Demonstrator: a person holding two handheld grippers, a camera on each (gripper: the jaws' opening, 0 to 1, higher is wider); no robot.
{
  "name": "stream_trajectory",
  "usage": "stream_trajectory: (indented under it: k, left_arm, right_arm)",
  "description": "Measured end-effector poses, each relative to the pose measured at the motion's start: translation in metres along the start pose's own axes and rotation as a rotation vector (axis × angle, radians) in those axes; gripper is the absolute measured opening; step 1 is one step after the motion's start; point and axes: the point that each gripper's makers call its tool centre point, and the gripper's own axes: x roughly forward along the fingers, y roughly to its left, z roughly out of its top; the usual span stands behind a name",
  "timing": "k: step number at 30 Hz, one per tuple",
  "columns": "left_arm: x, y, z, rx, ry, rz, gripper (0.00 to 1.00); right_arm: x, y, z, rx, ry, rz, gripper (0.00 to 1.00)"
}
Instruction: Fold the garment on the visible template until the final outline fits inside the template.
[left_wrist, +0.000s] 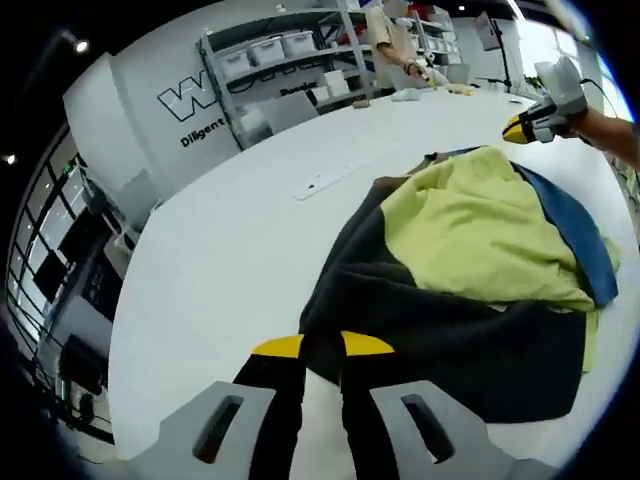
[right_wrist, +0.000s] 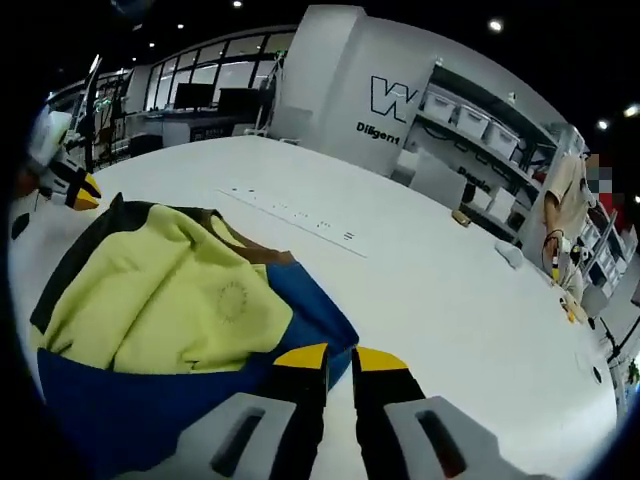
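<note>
Both grippers (left_wrist: 322, 347) (right_wrist: 340, 357) low at garment (left_wrist: 470, 270) (jaws closed)

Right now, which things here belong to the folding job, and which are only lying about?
For the job:
- garment, yellow, dark and blue
- left tongs, at its dark edge
- right tongs, at its blue edge

Lying about:
- white table underneath
- shelves with bins
- person beyond

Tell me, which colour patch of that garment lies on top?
The yellow-green panel; it overlaps the dark grey part and the blue part, which only show around its edges.
</note>
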Motion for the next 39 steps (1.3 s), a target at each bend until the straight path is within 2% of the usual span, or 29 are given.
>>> stream_trajectory:
  k: [3, 6, 9, 12, 13, 20, 22, 25, 27, 31, 35, 39]
  left_arm:
    - [-0.01, -0.021, 0.007, -0.009, -0.036, -0.031, 0.1]
    - [-0.016, -0.04, 0.008, -0.008, -0.046, -0.06, 0.09]
    - [-0.022, -0.058, 0.005, -0.006, -0.047, -0.086, 0.09]
    - [-0.024, -0.063, 0.005, -0.001, -0.05, -0.091, 0.09]
    - [-0.031, -0.08, 0.001, -0.004, -0.05, -0.116, 0.09]
    - [-0.045, -0.112, -0.006, -0.004, -0.057, -0.163, 0.08]
    - [-0.051, -0.126, -0.009, 0.018, -0.053, -0.184, 0.08]
    - [-0.057, -0.137, -0.011, 0.023, -0.055, -0.2, 0.08]
    - [-0.06, -0.141, -0.012, 0.026, -0.058, -0.208, 0.08]
    - [-0.069, -0.161, -0.016, 0.053, -0.058, -0.241, 0.08]
    - [-0.075, -0.173, -0.019, 0.071, -0.057, -0.261, 0.08]
    - [-0.076, -0.183, -0.025, 0.09, -0.047, -0.278, 0.08]
  right_arm:
    - [-0.013, 0.018, 0.004, -0.021, -0.016, 0.022, 0.06]
    - [-0.026, 0.035, 0.006, -0.029, -0.024, 0.044, 0.07]
    - [-0.035, 0.051, 0.005, -0.041, -0.027, 0.069, 0.07]
    - [-0.038, 0.056, 0.006, -0.048, -0.031, 0.079, 0.07]
    - [-0.049, 0.072, 0.003, -0.067, -0.026, 0.1, 0.07]
    - [-0.074, 0.103, 0.0, -0.092, -0.029, 0.135, 0.08]
    - [-0.085, 0.117, -0.003, -0.113, -0.027, 0.154, 0.08]
    - [-0.096, 0.136, -0.007, -0.134, -0.027, 0.18, 0.08]
    - [-0.098, 0.14, -0.008, -0.138, -0.026, 0.186, 0.08]
    - [-0.112, 0.167, -0.012, -0.195, -0.02, 0.236, 0.08]
    - [-0.12, 0.182, -0.012, -0.229, -0.018, 0.269, 0.09]
    - [-0.128, 0.207, -0.016, -0.263, -0.015, 0.343, 0.09]
